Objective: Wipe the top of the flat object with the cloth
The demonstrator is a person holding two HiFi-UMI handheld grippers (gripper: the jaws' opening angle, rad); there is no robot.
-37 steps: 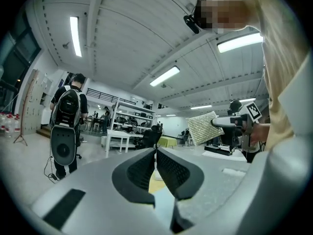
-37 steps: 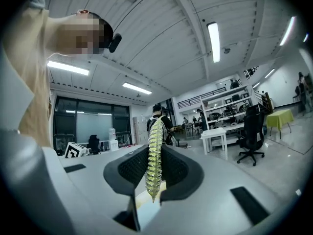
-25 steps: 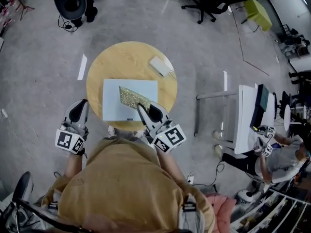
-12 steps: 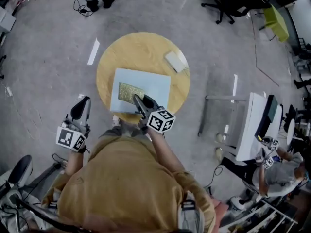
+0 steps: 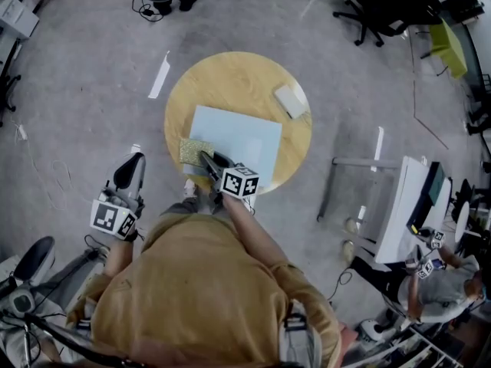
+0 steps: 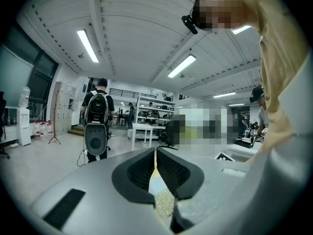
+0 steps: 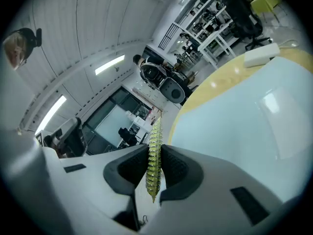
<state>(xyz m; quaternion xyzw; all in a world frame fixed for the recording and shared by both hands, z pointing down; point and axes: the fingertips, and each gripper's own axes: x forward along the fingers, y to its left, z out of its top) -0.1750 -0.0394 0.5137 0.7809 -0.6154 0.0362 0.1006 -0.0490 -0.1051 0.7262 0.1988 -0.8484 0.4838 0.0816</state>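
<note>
A pale blue flat board [image 5: 239, 136] lies on the round wooden table [image 5: 230, 75]. A yellow-green textured cloth [image 5: 194, 149] hangs over the board's near-left corner. My right gripper [image 5: 205, 158] is shut on the cloth; in the right gripper view the cloth [image 7: 154, 153] stands edge-on between the closed jaws, with the board [image 7: 244, 121] to the right. My left gripper [image 5: 129, 172] hangs off the table at the lower left, jaws closed on nothing. In the left gripper view [image 6: 155, 168] it points out into the room, and a bit of the cloth [image 6: 165, 201] shows below it.
A small white block [image 5: 291, 100] lies at the table's far right edge. A white desk [image 5: 405, 205] stands to the right, office chairs [image 5: 376, 6] at the back. A person with a backpack [image 6: 97, 112] stands across the room. Grey floor surrounds the table.
My right gripper has dragged the cloth leftward and nearer across the board, from its middle to its near-left corner. The left gripper stays low at the left.
</note>
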